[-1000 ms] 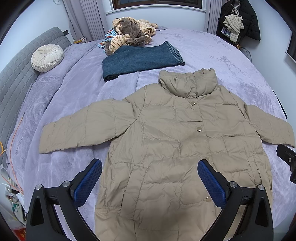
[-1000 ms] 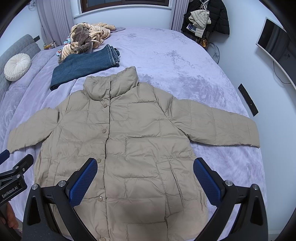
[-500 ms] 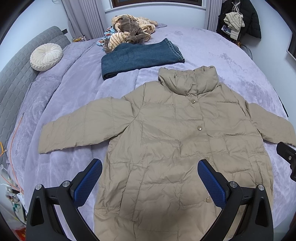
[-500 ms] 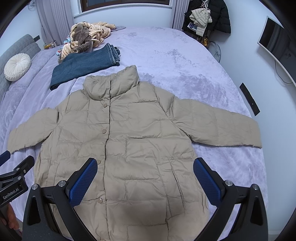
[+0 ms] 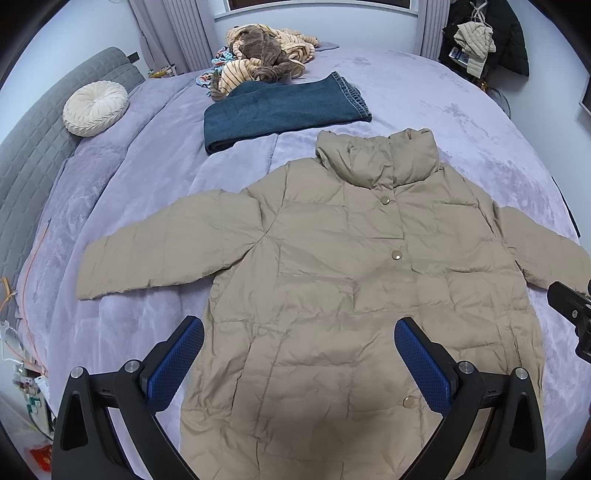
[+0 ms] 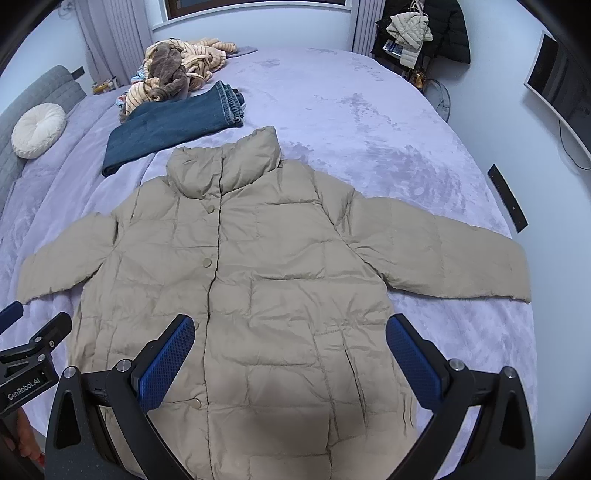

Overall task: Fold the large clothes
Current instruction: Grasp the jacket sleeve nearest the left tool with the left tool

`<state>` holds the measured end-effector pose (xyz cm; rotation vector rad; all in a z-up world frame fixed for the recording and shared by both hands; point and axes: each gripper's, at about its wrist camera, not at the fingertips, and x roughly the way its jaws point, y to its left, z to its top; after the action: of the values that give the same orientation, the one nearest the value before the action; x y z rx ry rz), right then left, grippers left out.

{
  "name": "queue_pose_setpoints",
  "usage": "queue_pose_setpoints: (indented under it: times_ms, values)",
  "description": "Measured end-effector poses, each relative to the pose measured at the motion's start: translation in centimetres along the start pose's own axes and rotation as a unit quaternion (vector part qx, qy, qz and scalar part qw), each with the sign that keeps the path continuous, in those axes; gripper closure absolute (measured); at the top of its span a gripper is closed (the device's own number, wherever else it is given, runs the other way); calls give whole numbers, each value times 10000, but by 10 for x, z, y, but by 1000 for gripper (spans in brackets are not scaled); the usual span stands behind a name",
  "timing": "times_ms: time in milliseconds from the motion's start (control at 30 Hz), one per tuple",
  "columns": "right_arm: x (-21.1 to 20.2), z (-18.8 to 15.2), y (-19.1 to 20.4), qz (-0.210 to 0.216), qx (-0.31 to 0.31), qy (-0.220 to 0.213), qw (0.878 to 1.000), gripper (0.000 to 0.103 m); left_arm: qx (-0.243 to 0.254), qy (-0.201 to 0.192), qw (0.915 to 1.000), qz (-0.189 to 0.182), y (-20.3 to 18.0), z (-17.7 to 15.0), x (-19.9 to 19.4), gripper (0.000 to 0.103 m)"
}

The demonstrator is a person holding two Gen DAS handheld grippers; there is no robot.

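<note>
Beige puffer jacket [image 5: 332,280] lies flat, buttoned, sleeves spread wide

Lilac-covered bed [image 5: 424,110], grey headboard [image 5: 37,155], curtained window [image 6: 258,7], white walls

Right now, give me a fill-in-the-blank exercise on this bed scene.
1. The beige jacket lies flat with both sleeves spread ____.
2. The folded jeans lie beyond the jacket's ____.
3. The left gripper and right gripper are both ____.
4. The round cushion is ____ in colour.

Missing: out; collar; open; white
</note>
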<state>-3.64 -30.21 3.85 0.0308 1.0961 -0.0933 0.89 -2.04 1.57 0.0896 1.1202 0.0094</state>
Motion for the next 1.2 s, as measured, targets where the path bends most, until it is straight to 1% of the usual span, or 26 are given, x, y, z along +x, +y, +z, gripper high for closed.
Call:
queue_pose_setpoints:
  times_ms: [167,333,467,533,600,667,733,800,867,933,967,1033,1067,1133,1167,1200]
  values:
    - [8,5,-7,204,-120,63,9997,0,-347,98,9993,-52,1,-6,1,0]
    - [20,8,-11,506,-240,140,9983,0,-894,224,9953,-297,23,-16,11,0]
    - [30,9,-3,722,-219,210,9969,0,-1323,328,9885,-650,60,-22,30,0]
    - [36,9,4,873,-156,208,9958,0,-1527,338,9845,-792,85,-24,44,0]
    - [41,9,15,933,-102,197,9954,0,-1771,382,9789,-948,113,-24,63,0]
    - [47,9,29,1054,-27,188,9942,0,-2079,398,9707,-1138,145,-25,83,0]
    - [55,9,44,1229,61,208,9922,0,-2421,385,9606,-1307,180,-27,106,0]
    - [66,7,62,1288,94,226,9914,0,-2783,399,9488,-1441,215,-32,132,0]
    - [80,6,83,1371,141,289,9900,0,-3142,396,9350,-1595,251,-37,159,0]
    - [97,4,107,1514,113,561,9868,0,-3434,391,9224,-1722,281,-40,185,0]
    - [107,3,120,1530,47,740,9854,0,-3619,380,9143,-1780,297,-41,199,0]
    - [126,1,146,1531,-110,960,9835,0,-3903,301,9012,-1862,322,-39,221,0]
    - [132,0,156,1581,-156,970,9825,0,-4035,238,8951,-1882,334,-36,231,0]
    - [145,-1,176,1669,-265,987,9807,0,-4211,108,8828,-2081,353,-29,246,0]
    - [152,-1,186,1690,-303,1014,9799,0,-4241,18,8808,-2106,361,-23,250,0]
    - [159,0,194,1716,-313,1033,9792,0,-4217,-90,8824,-2085,366,-16,252,0]
